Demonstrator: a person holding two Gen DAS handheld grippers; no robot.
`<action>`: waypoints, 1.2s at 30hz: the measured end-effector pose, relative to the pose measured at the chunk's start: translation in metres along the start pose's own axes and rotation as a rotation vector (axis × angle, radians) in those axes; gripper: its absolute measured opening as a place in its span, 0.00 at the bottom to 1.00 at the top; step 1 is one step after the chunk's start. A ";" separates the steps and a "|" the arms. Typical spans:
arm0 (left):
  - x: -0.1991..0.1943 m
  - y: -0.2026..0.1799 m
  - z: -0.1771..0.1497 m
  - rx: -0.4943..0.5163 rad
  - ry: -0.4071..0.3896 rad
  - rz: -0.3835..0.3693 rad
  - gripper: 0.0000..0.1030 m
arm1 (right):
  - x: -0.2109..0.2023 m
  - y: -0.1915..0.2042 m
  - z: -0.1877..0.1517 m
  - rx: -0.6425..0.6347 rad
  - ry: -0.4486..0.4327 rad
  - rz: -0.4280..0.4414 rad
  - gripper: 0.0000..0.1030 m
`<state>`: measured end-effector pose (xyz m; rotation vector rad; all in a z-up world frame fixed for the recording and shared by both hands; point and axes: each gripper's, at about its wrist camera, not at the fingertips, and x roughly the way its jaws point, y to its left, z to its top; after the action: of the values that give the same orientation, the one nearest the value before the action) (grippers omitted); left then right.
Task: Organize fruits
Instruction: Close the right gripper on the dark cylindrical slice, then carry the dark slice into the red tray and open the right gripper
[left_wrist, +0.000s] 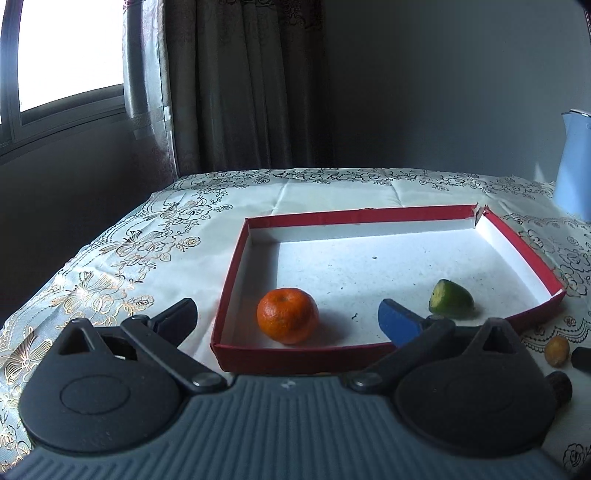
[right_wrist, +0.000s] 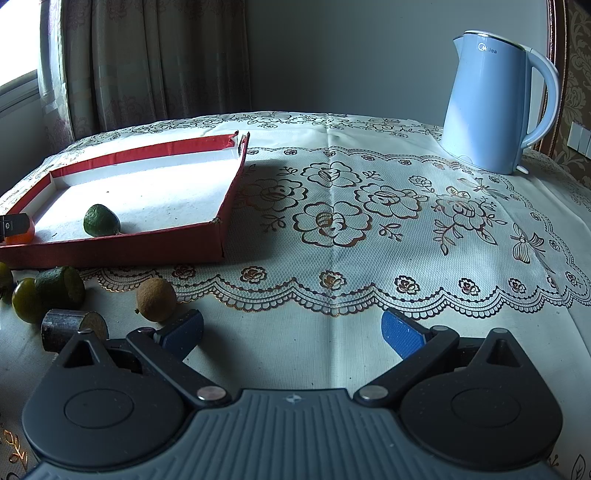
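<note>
A red tray holds an orange and a green lime, while the left gripper and right gripper both hover with jaws spread, holding nothing.

Left gripper: jaws wide apart — empty
Red tray: holds orange and green fruit — well apart

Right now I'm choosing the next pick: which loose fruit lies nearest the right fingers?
The brown fruit, alone by the lace edge; the green ones sit farther left.
</note>
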<state>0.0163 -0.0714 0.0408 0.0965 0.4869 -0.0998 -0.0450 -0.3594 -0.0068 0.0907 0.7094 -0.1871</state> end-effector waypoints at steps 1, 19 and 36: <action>-0.010 0.005 -0.002 -0.007 -0.012 -0.002 1.00 | 0.000 0.000 0.000 0.000 0.000 0.001 1.00; -0.057 0.120 -0.067 -0.264 0.000 0.189 1.00 | -0.067 0.055 -0.029 -0.088 -0.236 0.233 0.99; -0.045 0.129 -0.073 -0.342 0.088 0.109 1.00 | -0.041 0.102 -0.031 -0.187 -0.102 0.203 0.35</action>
<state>-0.0418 0.0686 0.0073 -0.2083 0.5791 0.0954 -0.0752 -0.2492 -0.0014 -0.0253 0.6085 0.0691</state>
